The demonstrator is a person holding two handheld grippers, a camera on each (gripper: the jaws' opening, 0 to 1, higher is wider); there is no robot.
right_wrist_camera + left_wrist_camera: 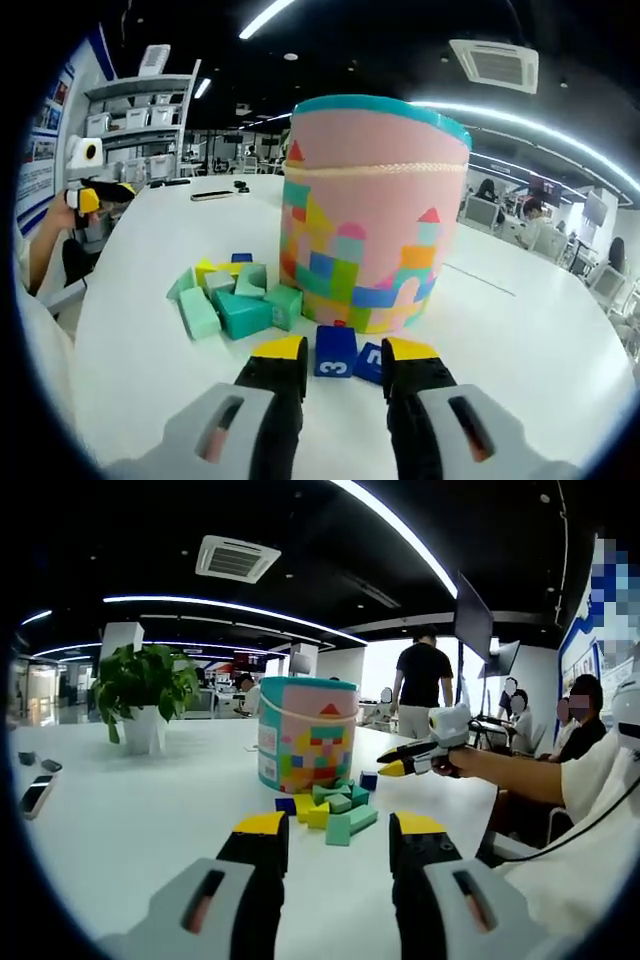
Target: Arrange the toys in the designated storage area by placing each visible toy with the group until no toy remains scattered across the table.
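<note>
My right gripper (343, 372) stands open around the blue block (334, 350), low centre. It looks light, rigid, smooth; I'd pinch its flat sides. My left gripper (339, 845) is open, empty.

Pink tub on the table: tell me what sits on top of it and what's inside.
A teal lid covers the pink tub, so its contents are hidden. A cream cord rings it just below the lid. Loose blocks lie on the table beside its base.
</note>
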